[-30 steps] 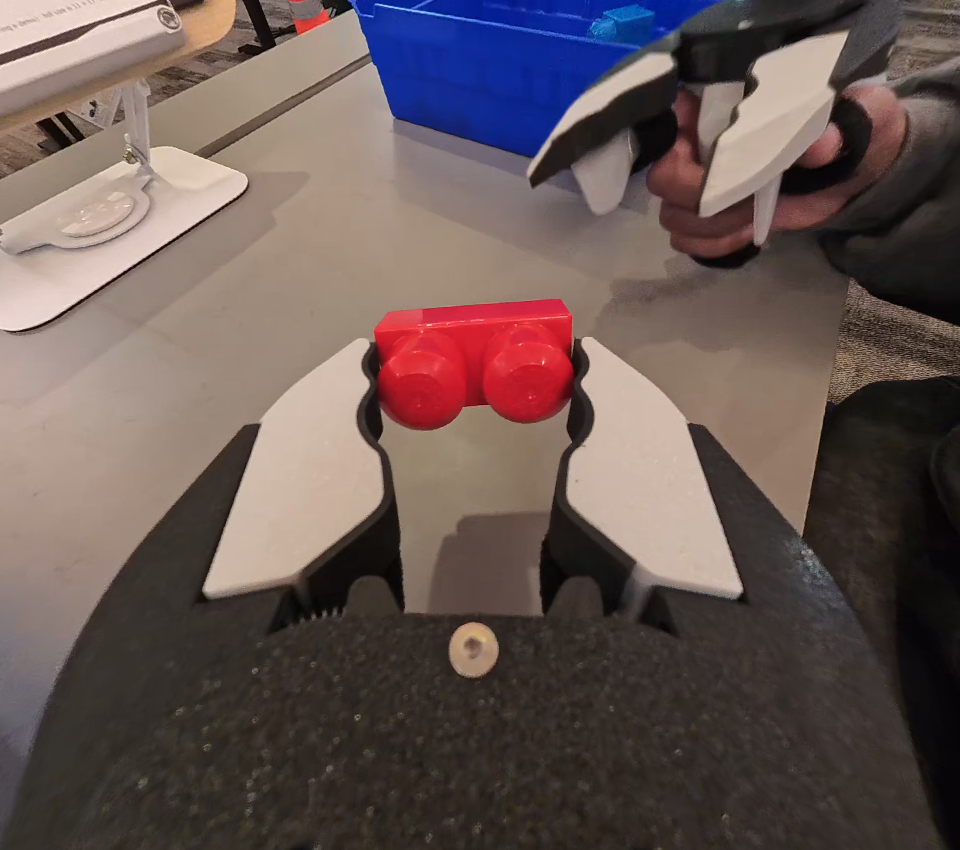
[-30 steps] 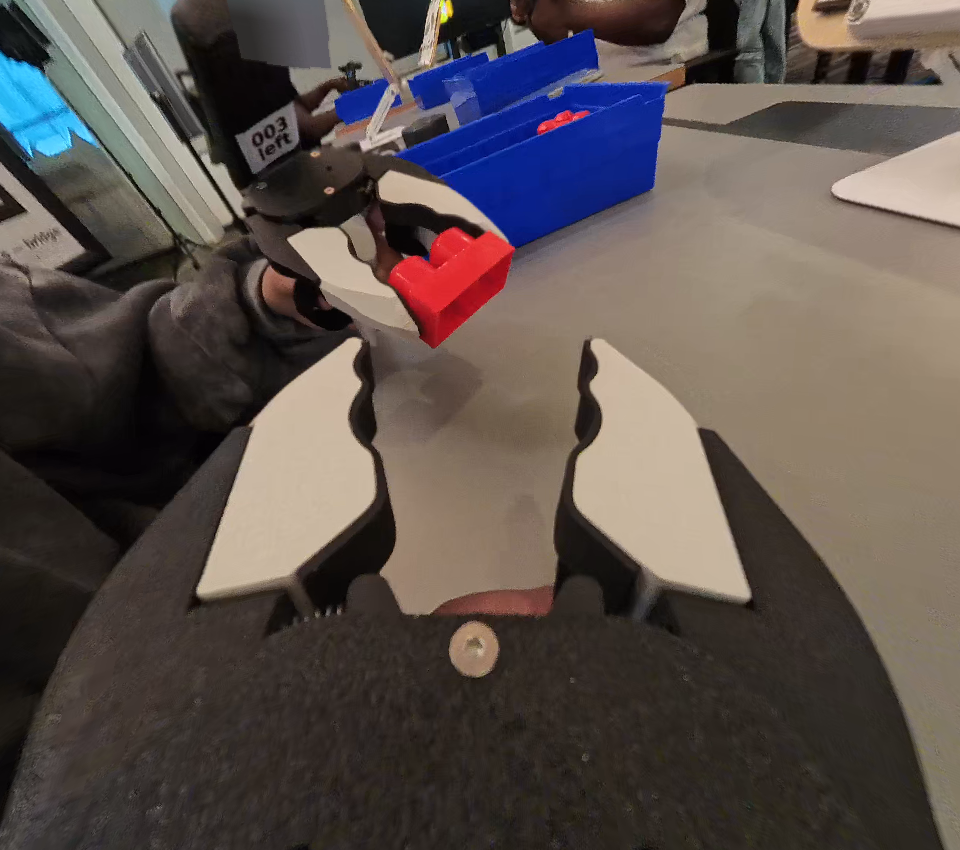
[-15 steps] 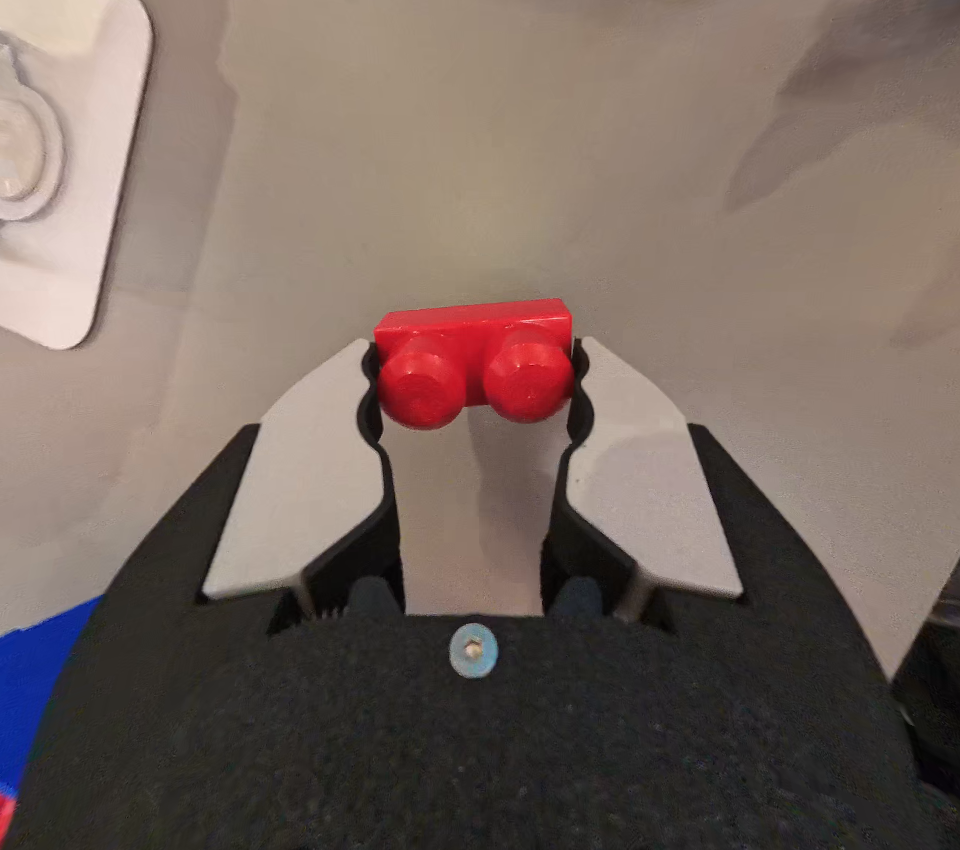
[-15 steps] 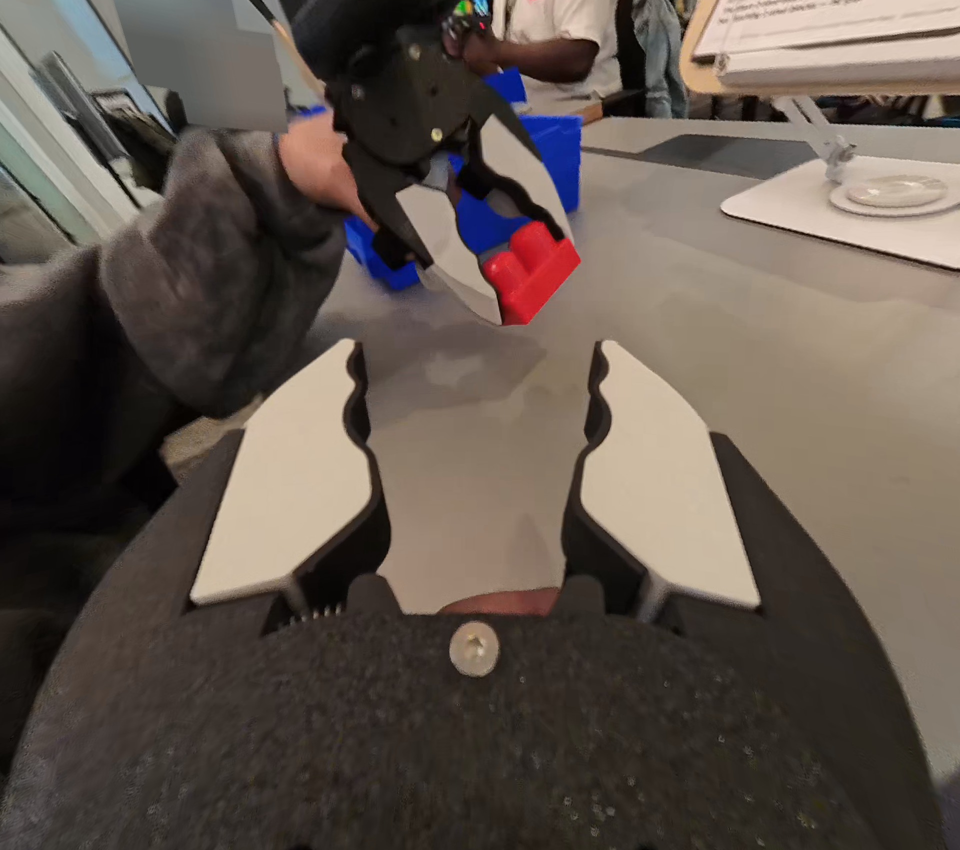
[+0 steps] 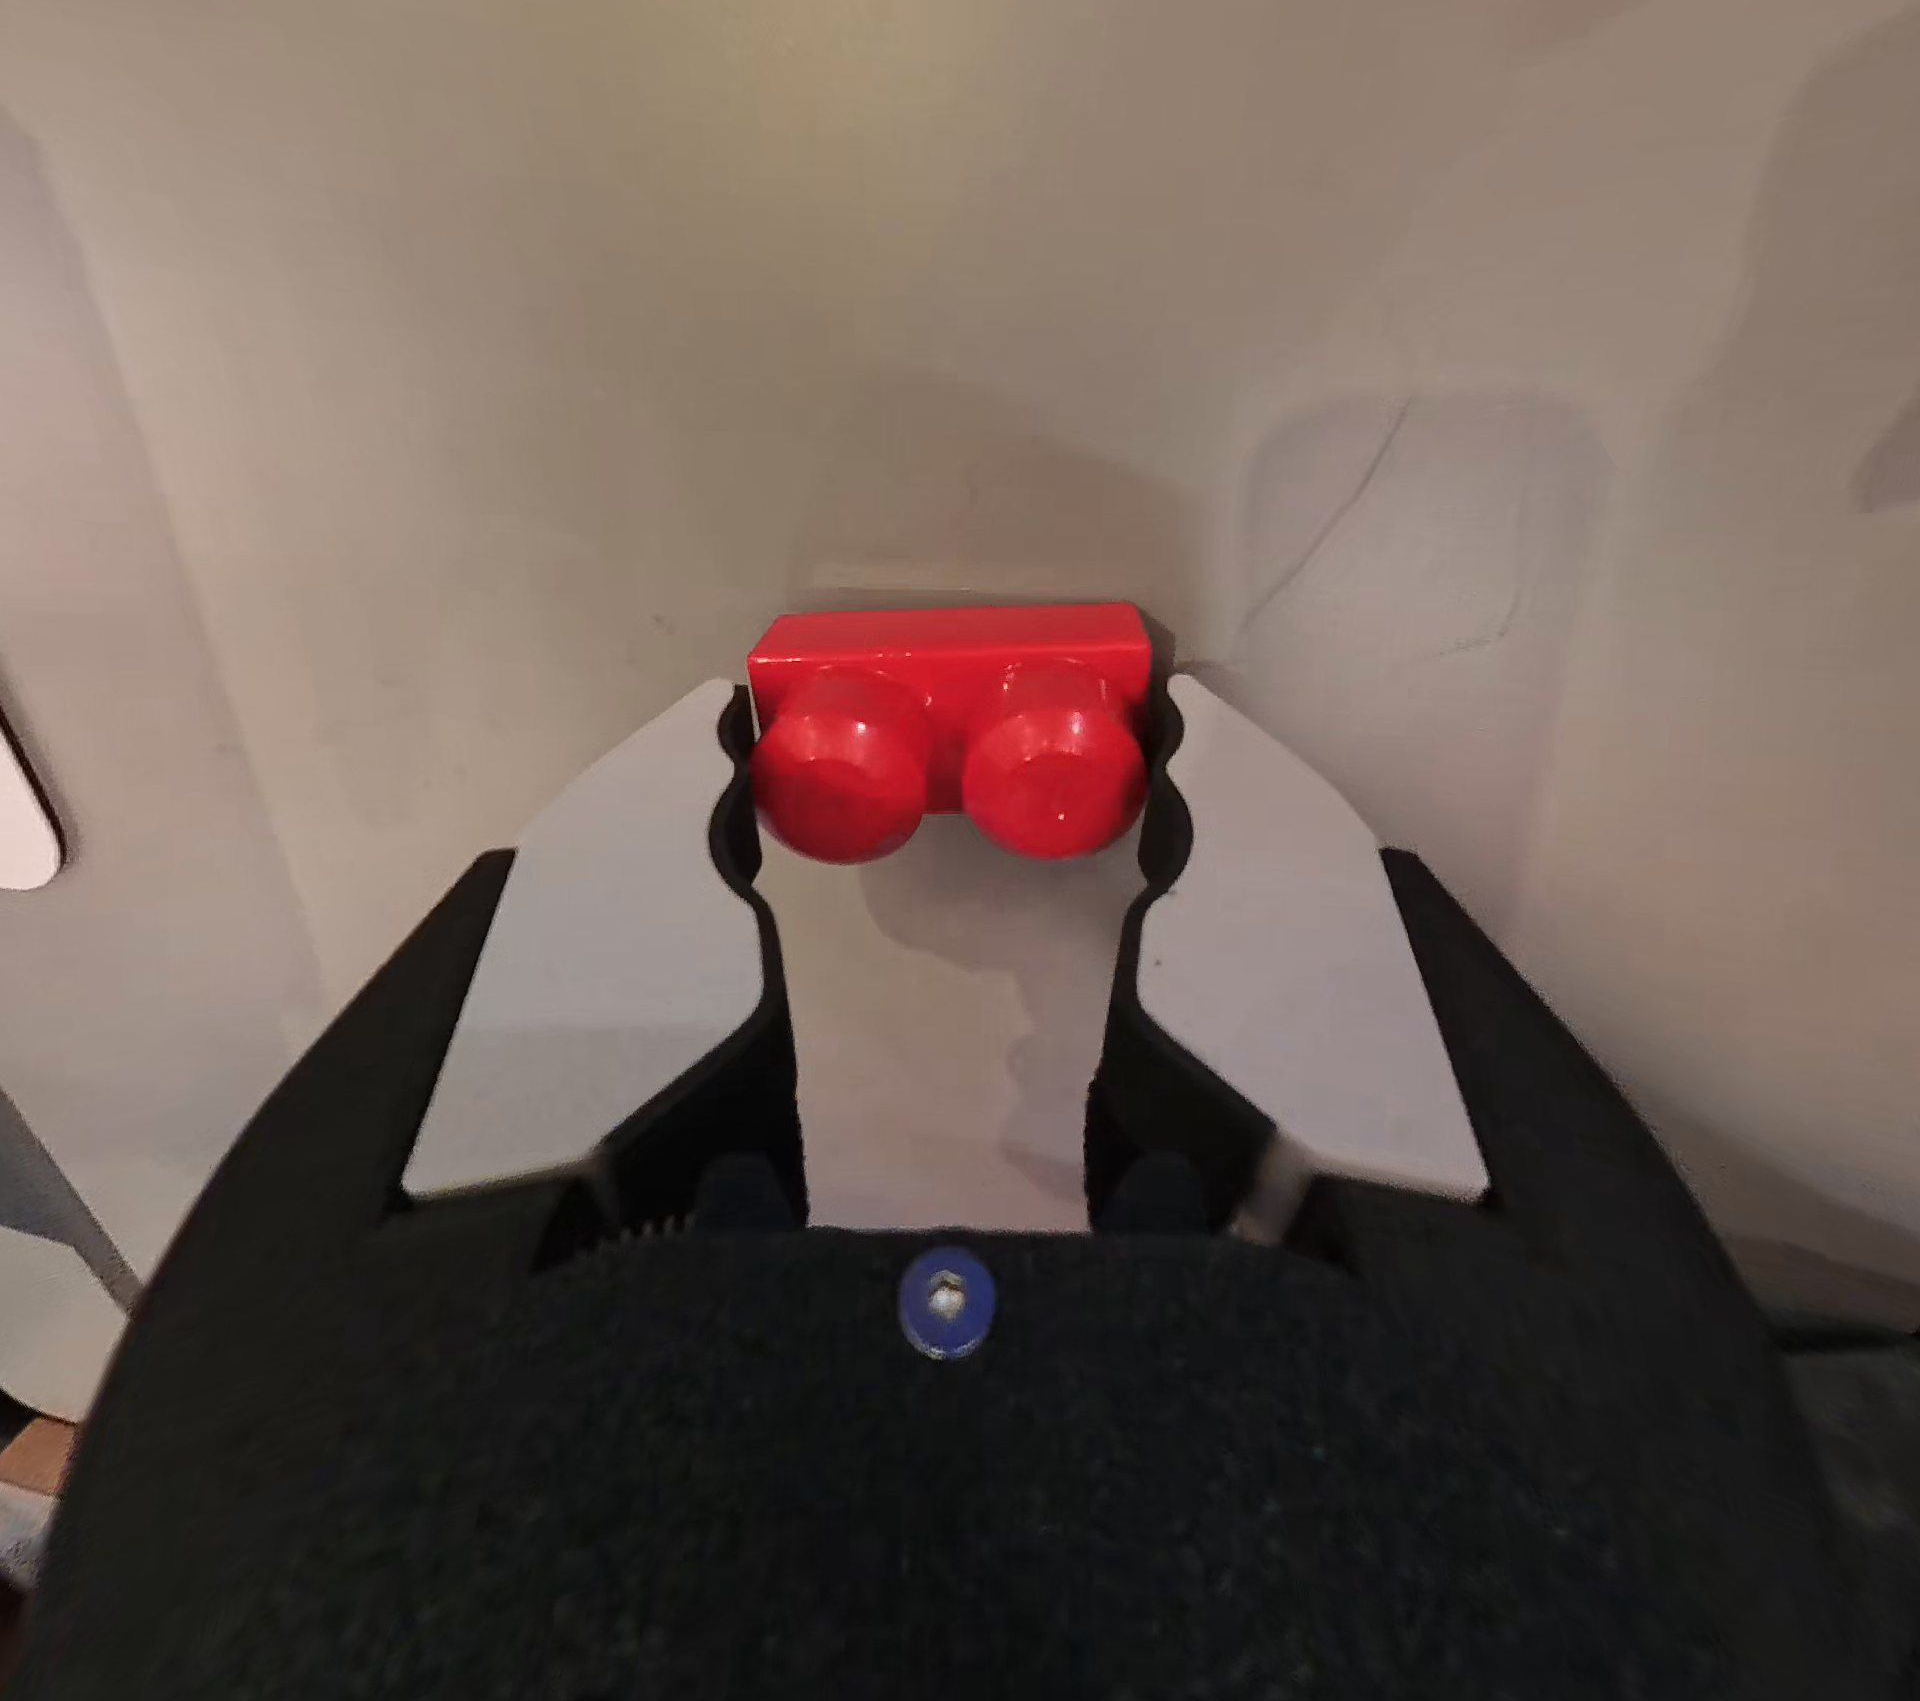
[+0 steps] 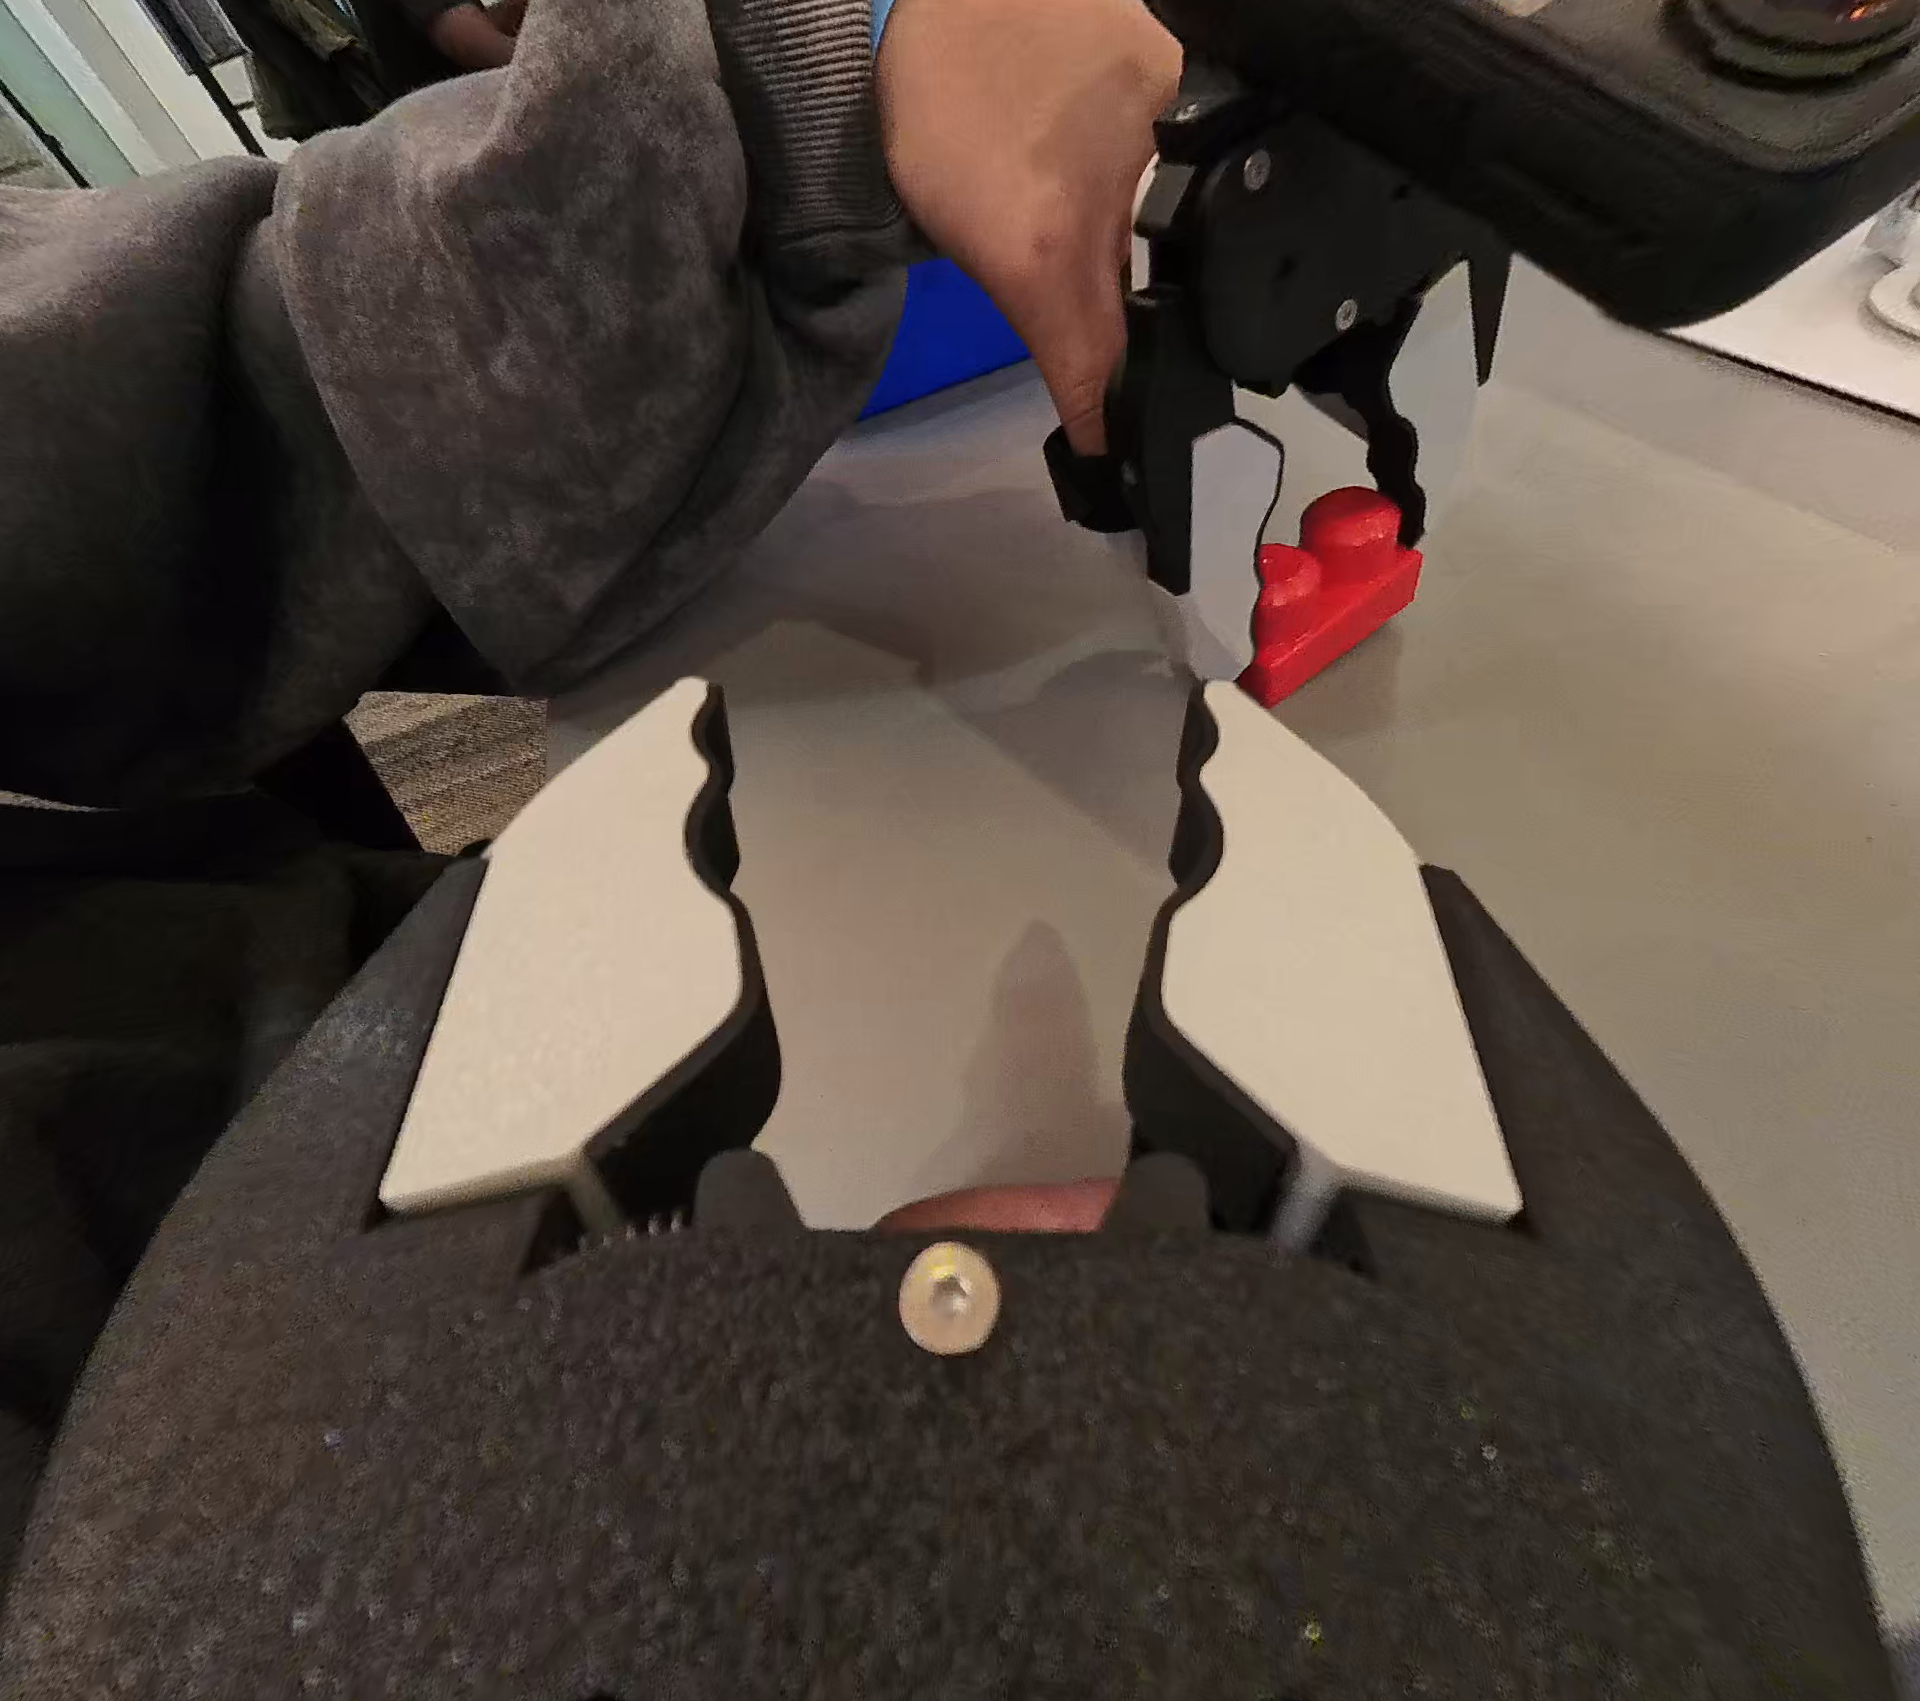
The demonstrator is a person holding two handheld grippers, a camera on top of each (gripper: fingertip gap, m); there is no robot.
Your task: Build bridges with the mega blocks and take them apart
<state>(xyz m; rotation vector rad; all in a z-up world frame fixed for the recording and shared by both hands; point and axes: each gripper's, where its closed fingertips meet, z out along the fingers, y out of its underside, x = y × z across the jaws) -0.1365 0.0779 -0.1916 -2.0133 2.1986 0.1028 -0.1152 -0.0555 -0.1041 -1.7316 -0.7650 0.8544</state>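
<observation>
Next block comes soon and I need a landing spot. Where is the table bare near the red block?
Bare grey table runs right of the red block out to the white stand base, and also between the block and the open right hand-held gripper. Behind the block it is crowded: left hand-held gripper, hand, blue bin.

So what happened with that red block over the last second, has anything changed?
The left tongs carried the red block from mid-air down onto the grey table, tipping to point straight down. In the right wrist view the block now sits on the surface, studs up, and the tongs look to have loosened around it. The right tongs stayed open and empty, hovering nearby.
</observation>
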